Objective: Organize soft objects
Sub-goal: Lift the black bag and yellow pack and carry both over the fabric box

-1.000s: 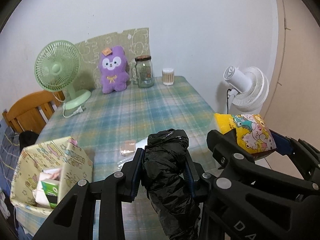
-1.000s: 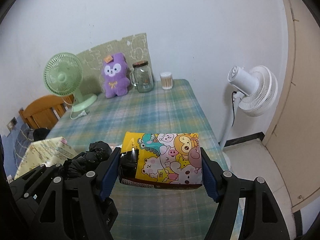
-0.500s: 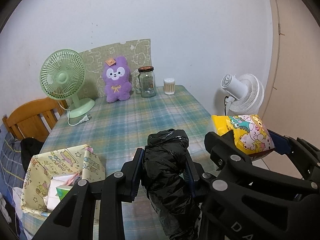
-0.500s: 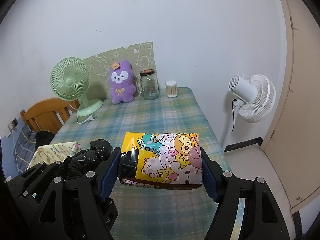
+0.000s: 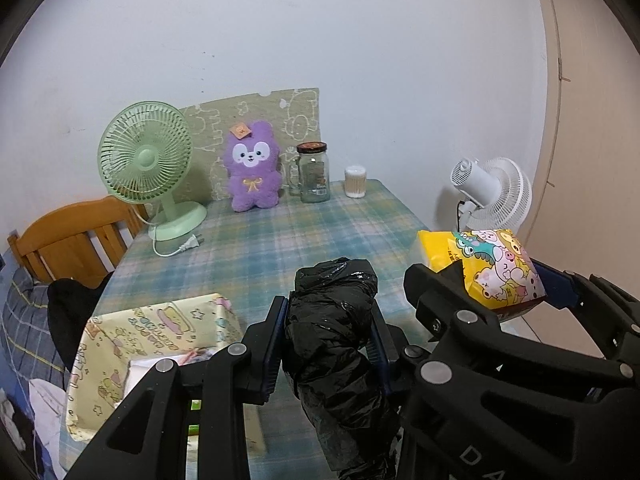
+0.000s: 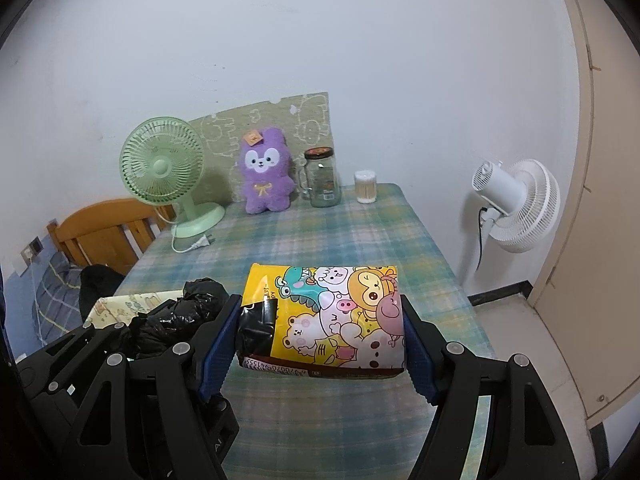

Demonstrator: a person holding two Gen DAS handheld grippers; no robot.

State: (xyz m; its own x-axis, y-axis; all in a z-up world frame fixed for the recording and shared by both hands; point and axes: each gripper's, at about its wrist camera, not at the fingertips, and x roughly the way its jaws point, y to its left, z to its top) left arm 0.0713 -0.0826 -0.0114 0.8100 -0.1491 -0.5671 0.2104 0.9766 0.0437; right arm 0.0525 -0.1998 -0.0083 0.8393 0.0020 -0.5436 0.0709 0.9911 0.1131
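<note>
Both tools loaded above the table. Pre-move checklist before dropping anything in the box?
1. Left tool clamped on black plastic bag: ok.
2. Right tool clamped on yellow cartoon pack: ok.
3. Patterned box open on top: ok.
4. Free room inside the box: cannot tell, items already in it.
5. Bag's hanging tail clear of the table: cannot tell.
6. Purple plush still at the far edge: not ok.
</note>
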